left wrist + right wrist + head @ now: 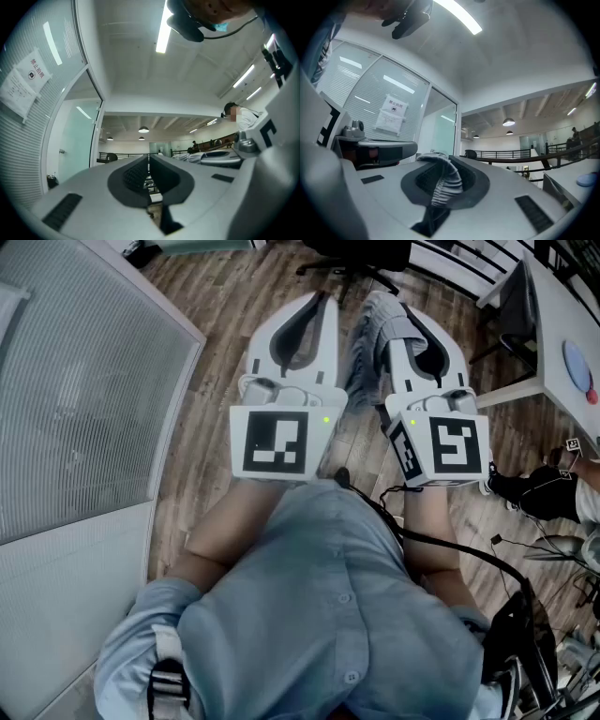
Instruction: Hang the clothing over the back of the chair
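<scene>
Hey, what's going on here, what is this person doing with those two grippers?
A person holds a two-jaw gripper in each hand, both stretched out roughly level above a wooden floor. The right gripper is clamped on a grey striped piece of clothing, which drapes down from its jaws. The left gripper is shut with nothing in it. A dark office chair stands ahead; the clothing is not yet over any chair back.

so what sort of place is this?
Looks like an open-plan office: a frosted glass partition with a posted notice, a black swivel chair on wood-look floor, and a white desk at the right.
</scene>
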The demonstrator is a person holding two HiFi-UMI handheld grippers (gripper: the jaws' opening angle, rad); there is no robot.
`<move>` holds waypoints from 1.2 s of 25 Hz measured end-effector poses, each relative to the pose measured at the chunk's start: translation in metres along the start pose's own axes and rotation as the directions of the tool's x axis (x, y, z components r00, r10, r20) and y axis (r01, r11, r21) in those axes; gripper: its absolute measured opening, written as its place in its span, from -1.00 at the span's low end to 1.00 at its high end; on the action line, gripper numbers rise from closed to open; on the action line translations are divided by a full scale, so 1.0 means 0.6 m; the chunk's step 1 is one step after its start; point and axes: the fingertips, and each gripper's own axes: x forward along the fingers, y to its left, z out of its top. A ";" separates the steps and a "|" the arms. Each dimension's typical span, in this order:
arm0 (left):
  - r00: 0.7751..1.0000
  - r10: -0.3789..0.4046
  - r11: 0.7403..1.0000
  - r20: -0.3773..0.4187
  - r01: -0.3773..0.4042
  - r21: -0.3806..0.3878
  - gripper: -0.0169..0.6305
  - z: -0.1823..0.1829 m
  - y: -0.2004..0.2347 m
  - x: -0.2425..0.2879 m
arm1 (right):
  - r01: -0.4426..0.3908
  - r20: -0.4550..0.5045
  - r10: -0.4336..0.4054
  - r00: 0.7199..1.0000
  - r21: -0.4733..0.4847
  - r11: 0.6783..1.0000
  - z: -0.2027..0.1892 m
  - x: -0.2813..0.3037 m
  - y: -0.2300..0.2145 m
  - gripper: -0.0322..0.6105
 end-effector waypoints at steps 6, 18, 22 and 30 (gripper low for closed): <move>1.000 -0.007 1.000 0.002 0.007 -0.001 -0.91 -0.001 -0.005 0.000 | 0.003 0.000 -0.003 1.000 0.002 1.000 -0.002 -0.004 -0.002 -0.80; 1.000 0.000 1.000 0.004 0.000 0.010 -0.91 -0.010 -0.052 0.014 | -0.005 0.024 0.004 1.000 0.031 1.000 -0.007 -0.037 -0.041 -0.80; 1.000 0.015 1.000 0.010 -0.015 0.025 -0.91 -0.011 -0.078 0.029 | -0.026 0.035 0.024 0.999 0.055 0.998 -0.011 -0.044 -0.074 -0.80; 0.998 0.055 0.998 -0.016 -0.054 0.034 -0.91 -0.030 -0.070 0.044 | -0.067 0.010 0.067 0.998 0.074 0.995 -0.042 -0.022 -0.081 -0.80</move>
